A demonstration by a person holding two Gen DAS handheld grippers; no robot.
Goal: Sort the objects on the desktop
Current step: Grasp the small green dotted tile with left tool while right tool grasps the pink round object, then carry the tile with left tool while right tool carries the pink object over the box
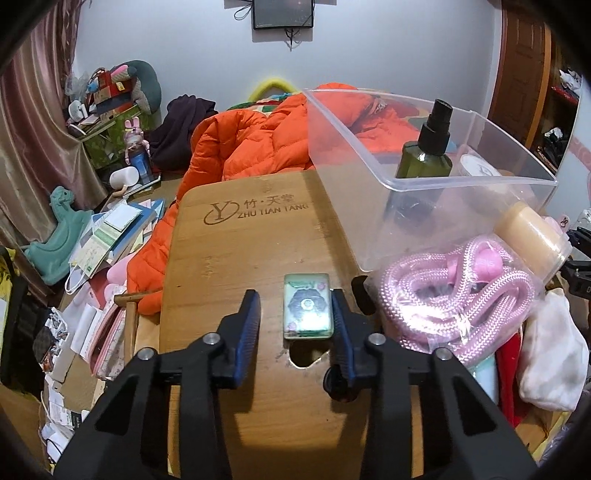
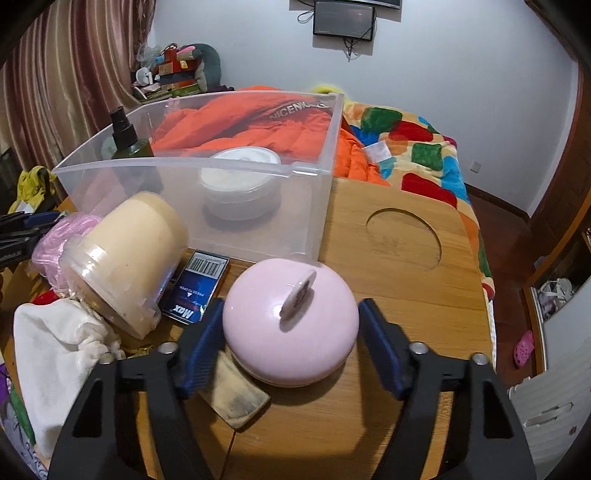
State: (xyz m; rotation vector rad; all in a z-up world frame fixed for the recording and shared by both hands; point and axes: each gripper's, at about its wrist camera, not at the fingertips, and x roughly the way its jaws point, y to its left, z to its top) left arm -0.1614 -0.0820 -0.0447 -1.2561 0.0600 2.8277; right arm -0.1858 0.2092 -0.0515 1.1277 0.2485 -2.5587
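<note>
We are in a lived-in home bedroom. A bed under a colourful patchwork blanket (image 2: 417, 147) carries an orange down jacket (image 1: 255, 144), pleated curtains (image 2: 74, 74) hang at the side, and a small screen (image 2: 343, 20) is mounted on the pale wall. Books and papers (image 1: 118, 229) and plush toys (image 1: 133, 85) clutter one corner beside the bamboo lap table (image 1: 236, 251).

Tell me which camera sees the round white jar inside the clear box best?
The right wrist view. There the white jar sits in the middle of the clear box, and you can see its lid and side through the wall. In the left wrist view only a bit of the jar peeks out behind the green spray bottle.
</note>
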